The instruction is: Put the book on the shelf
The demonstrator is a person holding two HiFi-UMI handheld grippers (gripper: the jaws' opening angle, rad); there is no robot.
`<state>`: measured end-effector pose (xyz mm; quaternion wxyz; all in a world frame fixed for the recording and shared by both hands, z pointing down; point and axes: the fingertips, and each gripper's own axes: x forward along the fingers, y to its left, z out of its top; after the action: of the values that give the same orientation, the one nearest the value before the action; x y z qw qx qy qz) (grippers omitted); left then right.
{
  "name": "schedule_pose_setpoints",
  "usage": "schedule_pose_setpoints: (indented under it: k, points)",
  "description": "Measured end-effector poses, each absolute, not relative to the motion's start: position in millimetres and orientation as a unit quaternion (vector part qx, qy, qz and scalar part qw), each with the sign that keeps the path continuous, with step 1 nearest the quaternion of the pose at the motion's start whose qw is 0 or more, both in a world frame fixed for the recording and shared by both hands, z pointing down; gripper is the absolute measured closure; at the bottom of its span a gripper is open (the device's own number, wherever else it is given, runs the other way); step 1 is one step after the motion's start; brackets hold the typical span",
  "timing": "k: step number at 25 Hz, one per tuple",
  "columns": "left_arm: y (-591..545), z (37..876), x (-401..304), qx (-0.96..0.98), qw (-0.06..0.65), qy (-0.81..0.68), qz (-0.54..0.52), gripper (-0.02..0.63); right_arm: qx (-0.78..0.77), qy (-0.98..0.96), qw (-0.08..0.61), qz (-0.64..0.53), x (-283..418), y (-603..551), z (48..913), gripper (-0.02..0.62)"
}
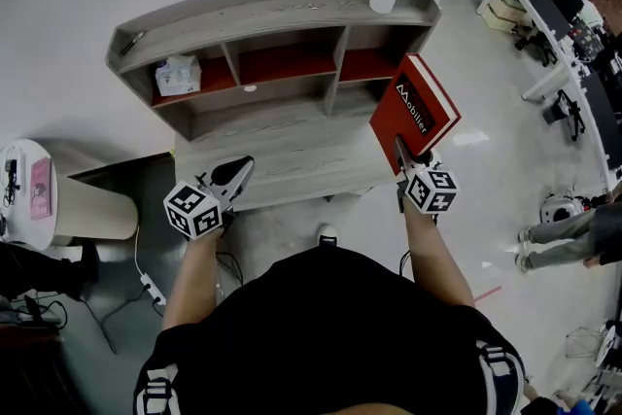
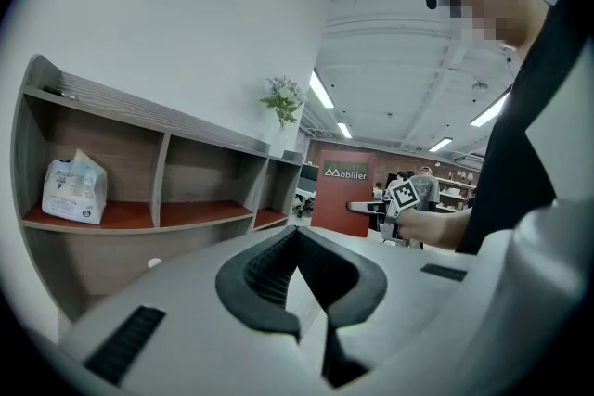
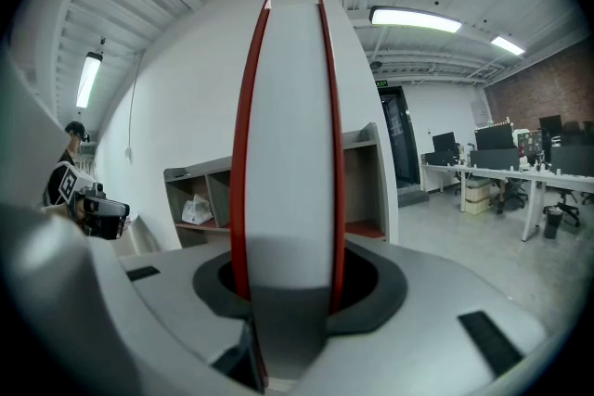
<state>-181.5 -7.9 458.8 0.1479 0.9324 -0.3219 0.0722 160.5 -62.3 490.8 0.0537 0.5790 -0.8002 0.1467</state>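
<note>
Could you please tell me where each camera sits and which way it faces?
Head view: on the person's head, looking steeply down at the shelf; shows torso, forearms, left gripper, and right gripper clamping the book.
Left gripper view: on the left gripper, looking along its empty jaws towards the shelf; shows torso and right gripper.
Right gripper view: on the right gripper, looking along the clamped book towards the shelf; shows the left gripper.
Shared: all three show the shelf and tissue pack.

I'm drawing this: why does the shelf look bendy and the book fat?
Head view: the wide lens bows the shelf into an arc. Right gripper view: the book is close to the lens, so its page edge balloons; dark corners ring both gripper views.
</note>
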Motion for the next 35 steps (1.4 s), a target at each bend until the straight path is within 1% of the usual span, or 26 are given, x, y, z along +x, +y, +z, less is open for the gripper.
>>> schedule_pose_setpoints:
  k: [19,35]
  points:
    - [-52,466,-161,0.926,0.154,-0.338,0.066,0.586,0.567,-0.807,0.057,0.156,175,-117,502,0.426]
    - [-100,463,-121,0.923,0.148,-0.348,0.072,0.586,0.538,-0.825,0.060,0.160,191,-164,516,0.426]
